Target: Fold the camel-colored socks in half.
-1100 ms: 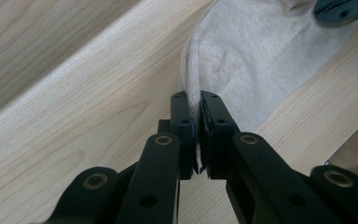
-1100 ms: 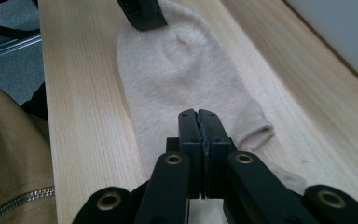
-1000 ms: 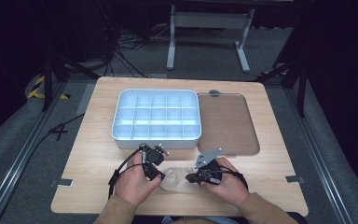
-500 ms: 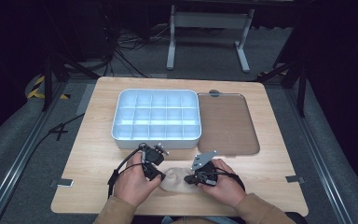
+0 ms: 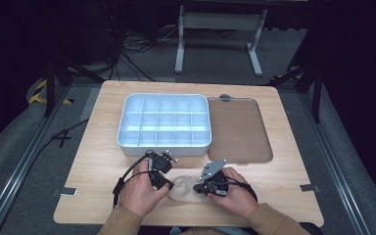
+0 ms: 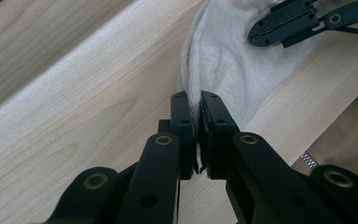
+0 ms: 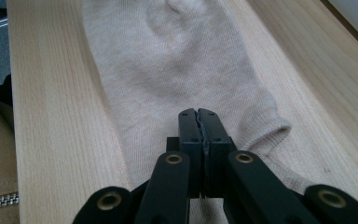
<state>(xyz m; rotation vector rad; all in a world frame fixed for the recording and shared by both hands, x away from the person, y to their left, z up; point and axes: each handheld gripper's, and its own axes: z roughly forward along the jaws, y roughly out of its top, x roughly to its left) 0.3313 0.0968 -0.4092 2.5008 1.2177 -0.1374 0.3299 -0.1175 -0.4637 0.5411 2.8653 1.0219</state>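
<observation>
- Against the picture from a second ago, the right gripper [image 5: 206,187] has slid a little leftward along the near edge of the table [image 5: 103,161], while the left gripper [image 5: 162,182] sits where it was; the two hands are now slightly nearer each other.
- The beige knitted sock [image 5: 186,190] between them looks a touch more bunched than before, though the high view is too small to be sure.
- My reading: both ends are already secured, and the closing-in suggests a fold or a lift of the sock is being set up, not a release.
- The left gripper's jaws are closed on a pinched fold at one edge of the sock [image 6: 223,70], the fabric rising in a ridge out of them.
- The right gripper's jaws are pressed together over the sock [image 7: 177,70]; its ribbed cuff lies just to their right, and whether cloth is truly caught between them cannot be told.
- The sock lies flat and soft on the pale wood near the person's side, lightly creased, its toe end dimpled.
- Farther back stand the white plastic compartment tray [image 5: 164,123] and, beside it, the flat brown tray [image 5: 237,128], both well apart from the sock.
</observation>
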